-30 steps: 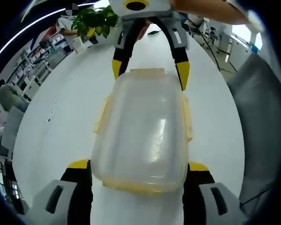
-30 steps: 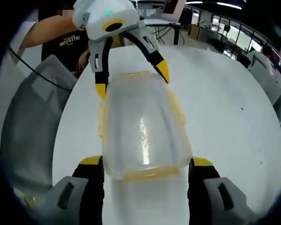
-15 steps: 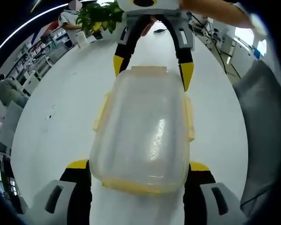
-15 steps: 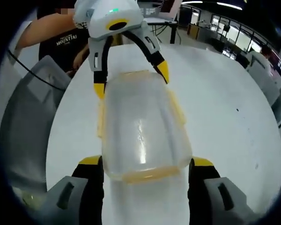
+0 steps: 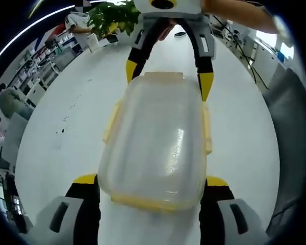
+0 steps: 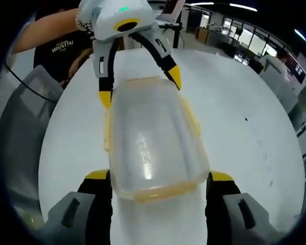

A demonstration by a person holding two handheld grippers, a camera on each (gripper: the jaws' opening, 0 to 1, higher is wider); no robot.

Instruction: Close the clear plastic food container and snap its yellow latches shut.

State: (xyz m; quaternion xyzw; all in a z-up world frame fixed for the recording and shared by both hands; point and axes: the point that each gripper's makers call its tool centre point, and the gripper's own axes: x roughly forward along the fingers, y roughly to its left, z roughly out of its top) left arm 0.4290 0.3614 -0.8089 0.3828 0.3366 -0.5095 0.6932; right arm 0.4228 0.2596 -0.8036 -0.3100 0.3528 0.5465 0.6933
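Hardly shifted over the last second, with lidded clear container (image 5: 155, 140) on white table (image 5: 66, 132) between spread-jawed left gripper (image 5: 150, 186) and right gripper (image 6: 155, 181), yellow latches (image 5: 207, 130) seemingly unsnapped

A white round table (image 5: 66, 127) spreads across the left gripper view, with a leafy green plant (image 5: 109, 18) at its far edge. A grey chair (image 6: 20, 127) stands beside the table, and a person in a black T-shirt (image 6: 66, 48) sits behind it.
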